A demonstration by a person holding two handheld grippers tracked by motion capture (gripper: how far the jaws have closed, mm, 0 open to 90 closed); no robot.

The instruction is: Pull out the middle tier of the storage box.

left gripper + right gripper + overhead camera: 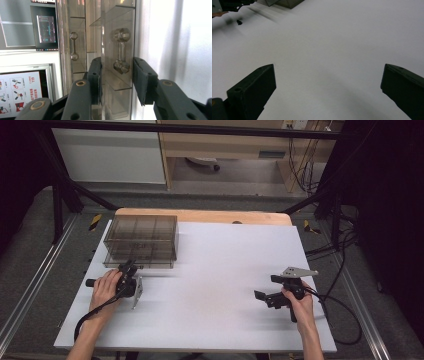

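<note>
A smoky, see-through plastic drawer cabinet [141, 241] stands at the far left of a white table [215, 285], just in front of the table's wooden back edge. From the high view it is a low box with drawers stacked in two rows; through the tinted walls the inner dividers show, and the drawers look empty, though the tint makes it hard to be sure.

The person's left hand [105, 289] holds the left gripper [129, 269] against the cabinet's near front face. In the left gripper view, this gripper [117, 75] is rolled on its side, so the drawers run up and down the picture. Its two black jaws stand apart, one on either side of a clear dumbbell-shaped drawer handle [121, 50]; the left jaw lies close to the drawer front, and the right jaw stands clear of the handle. Nothing is clamped. A second handle [73, 46] of the same shape sits on the neighbouring drawer.

The right hand [299, 306] holds the right gripper [263, 298] well apart from the cabinet, low over bare table at the right. In the right gripper view its jaws are spread wide with nothing between them.
</note>
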